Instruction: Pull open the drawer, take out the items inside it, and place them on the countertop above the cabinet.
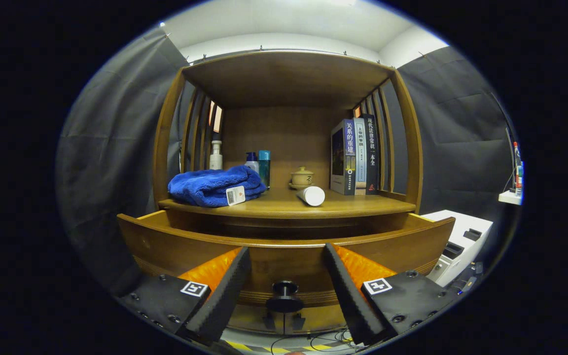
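The wooden cabinet's drawer (165, 244) stands pulled out toward me, and its curved front hides whatever lies inside. Its dark round knob (284, 295) sits between my two fingers, with a gap on each side. My gripper (286, 250) is open, its fingertips level with the drawer front and touching nothing. Above the drawer is the countertop (284, 207). On it lie a folded blue towel (212, 186) with a tag at the left and a white cylinder (311, 195) on its side near the middle.
At the back of the countertop stand a few bottles (259, 165), a small lidded teacup (302, 177) and three upright books (355, 157). A white machine (461, 244) sits to the cabinet's right. Cables lie on the floor below the knob.
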